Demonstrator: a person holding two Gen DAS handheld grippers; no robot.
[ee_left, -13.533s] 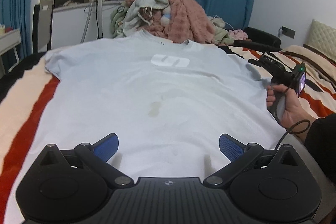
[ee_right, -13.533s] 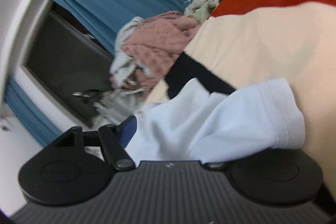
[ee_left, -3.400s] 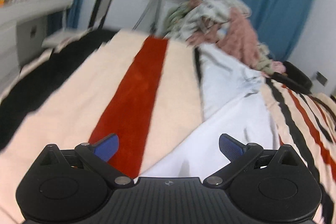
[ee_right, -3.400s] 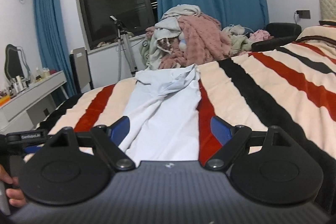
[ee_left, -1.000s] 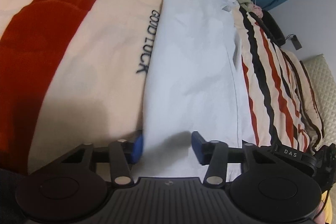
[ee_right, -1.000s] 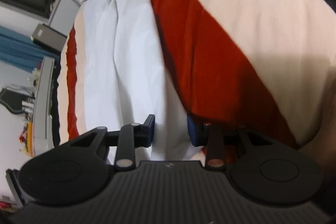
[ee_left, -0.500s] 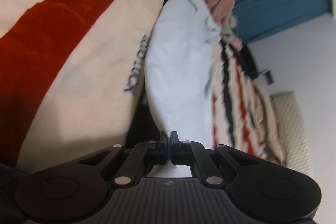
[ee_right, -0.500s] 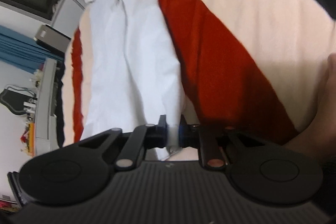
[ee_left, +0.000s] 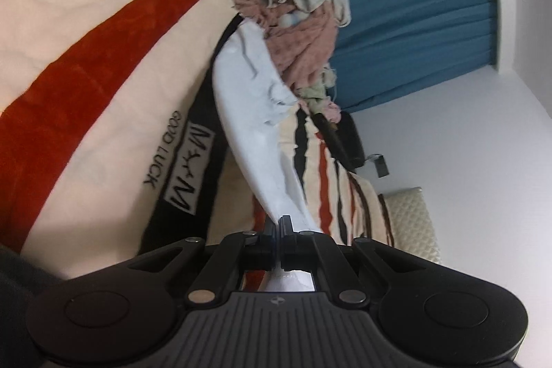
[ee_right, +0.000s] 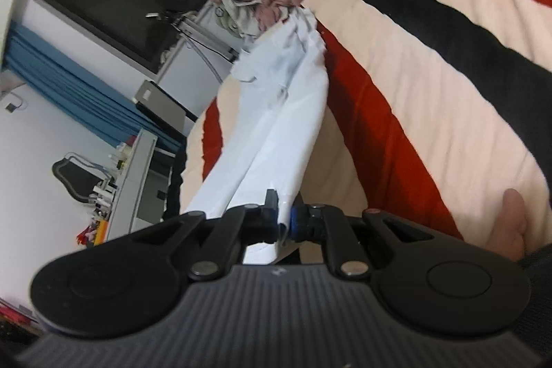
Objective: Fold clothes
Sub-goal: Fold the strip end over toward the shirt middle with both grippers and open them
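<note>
While I hold it at the near end, the pale blue shirt (ee_left: 255, 133) runs away from me as 1 long, thin strip. It looks folded in along its length, with both long sides tucked toward the middle. In the right view I can see 2 long flaps (ee_right: 276, 133) lying side by side.

My left gripper (ee_left: 278, 226) is pinched tight on the near edge of the shirt. My right gripper (ee_right: 284, 212) is pinched on the near edge too, with cloth between its blue pads. Both near corners are lifted up. The far end, where the collar is, is still down on the striped blanket (ee_left: 86, 64), close to the pile of clothes (ee_left: 300, 23).

So I think the long side folds are done. What is left, I think, is to bring this near end over toward the collar end, so the strip gets short. After that it may need 1 more fold and a pat to make it flat. I cannot tell if the far end is neat, because it is bunched and small in both views. The pile behind looks like more clothes that are not folded.
</note>
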